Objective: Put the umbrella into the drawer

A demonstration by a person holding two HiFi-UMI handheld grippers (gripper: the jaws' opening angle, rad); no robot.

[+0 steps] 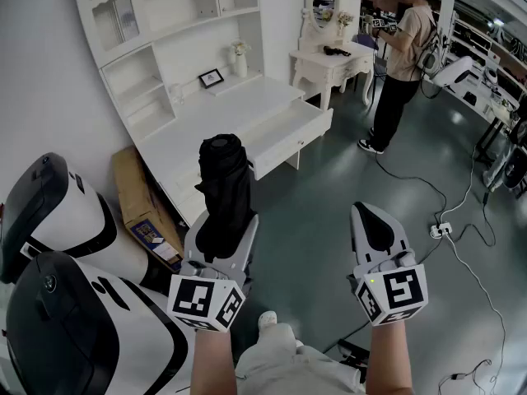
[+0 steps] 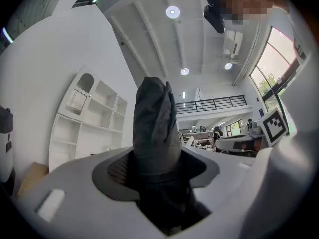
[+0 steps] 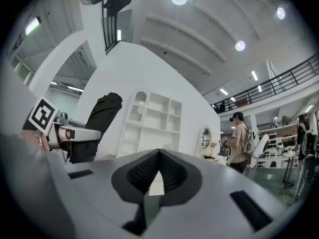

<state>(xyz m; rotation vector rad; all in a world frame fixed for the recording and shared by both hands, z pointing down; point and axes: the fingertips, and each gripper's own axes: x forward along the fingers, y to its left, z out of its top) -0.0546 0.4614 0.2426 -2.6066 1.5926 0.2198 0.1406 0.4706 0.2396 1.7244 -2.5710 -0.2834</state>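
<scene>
A black folded umbrella (image 1: pixel 224 179) stands upright in my left gripper (image 1: pixel 222 225), whose jaws are shut on its lower part. In the left gripper view the umbrella (image 2: pixel 154 128) rises between the pads and fills the middle of my left gripper (image 2: pixel 157 173). Ahead stands a white desk with its drawer (image 1: pixel 290 138) pulled out, apart from the umbrella. My right gripper (image 1: pixel 377 220) hovers to the right with nothing in it, its jaws (image 3: pixel 158 156) meeting at the tip. The right gripper view shows the umbrella (image 3: pixel 101 114) at its left.
A tall white shelf unit (image 1: pixel 177 23) rises over the desk. A cardboard box (image 1: pixel 142 208) leans at the desk's left end, beside two white-and-black machines (image 1: pixel 58 216). A person (image 1: pixel 403 56) stands at the back near a vanity table (image 1: pixel 329 62). Cables and a power strip (image 1: pixel 439 230) lie on the floor.
</scene>
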